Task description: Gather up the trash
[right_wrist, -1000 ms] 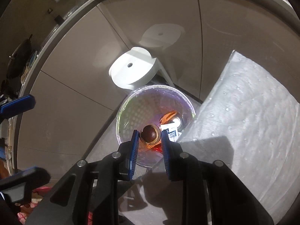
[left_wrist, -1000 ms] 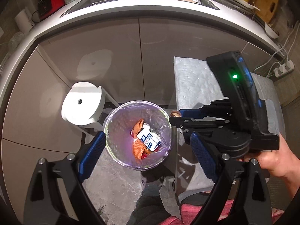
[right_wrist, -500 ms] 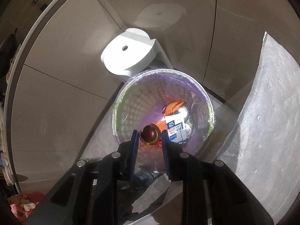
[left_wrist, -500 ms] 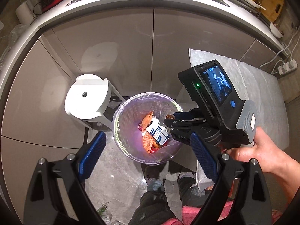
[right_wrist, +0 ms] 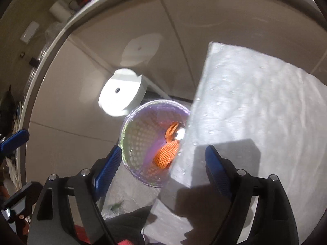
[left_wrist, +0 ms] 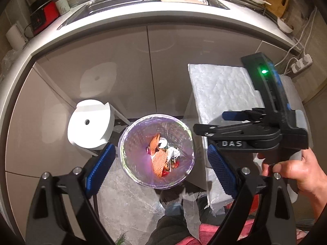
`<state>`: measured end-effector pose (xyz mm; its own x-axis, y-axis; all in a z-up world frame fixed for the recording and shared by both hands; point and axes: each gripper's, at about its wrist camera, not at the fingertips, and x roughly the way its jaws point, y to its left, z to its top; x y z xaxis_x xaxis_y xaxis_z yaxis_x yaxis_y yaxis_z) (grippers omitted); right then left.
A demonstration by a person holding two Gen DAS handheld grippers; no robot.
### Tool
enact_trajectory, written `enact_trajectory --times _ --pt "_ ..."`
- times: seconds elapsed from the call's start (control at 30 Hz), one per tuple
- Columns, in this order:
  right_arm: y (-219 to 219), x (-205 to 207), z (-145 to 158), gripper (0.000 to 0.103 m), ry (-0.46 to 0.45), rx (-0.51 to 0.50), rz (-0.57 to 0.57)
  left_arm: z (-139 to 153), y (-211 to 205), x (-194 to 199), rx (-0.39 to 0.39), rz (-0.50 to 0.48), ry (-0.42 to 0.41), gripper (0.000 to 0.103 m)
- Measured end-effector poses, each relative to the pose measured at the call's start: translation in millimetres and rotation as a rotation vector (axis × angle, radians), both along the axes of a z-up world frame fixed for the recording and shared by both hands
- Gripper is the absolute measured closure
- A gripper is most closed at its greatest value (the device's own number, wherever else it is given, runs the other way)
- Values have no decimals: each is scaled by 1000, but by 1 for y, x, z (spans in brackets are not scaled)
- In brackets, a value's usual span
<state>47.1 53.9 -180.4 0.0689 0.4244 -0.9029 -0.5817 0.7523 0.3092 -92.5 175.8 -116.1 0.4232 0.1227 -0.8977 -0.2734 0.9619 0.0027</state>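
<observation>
Left wrist view: left gripper (left_wrist: 159,169) hangs wide and empty directly above the lined trash bin (left_wrist: 156,152), which contains orange netting (left_wrist: 158,160). Right gripper (right_wrist: 161,165) also spreads wide, empty, with the bin ahead between its fingers, beside the foam-covered table (right_wrist: 255,112).

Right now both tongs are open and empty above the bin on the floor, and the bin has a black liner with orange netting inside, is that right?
Not quite: the liner is purple and see-through, not black, as the left wrist view shows. The rest holds: the left tongs and right tongs are open and empty above the bin, with orange netting inside.
</observation>
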Motion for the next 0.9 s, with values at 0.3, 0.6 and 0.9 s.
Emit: enact_trajectory --times 0.3,0.6,0.9 --pt "-146 -2 103 8 -194 19 -311 40 -72 31 -23 -180 -92 14" --pt "-246 -23 124 3 -253 -32 -511 46 -151 67 -47 -314 -102 13" --pt "-297 -24 115 3 -234 -59 -559 38 -191 87 -59 -322 -78 13"
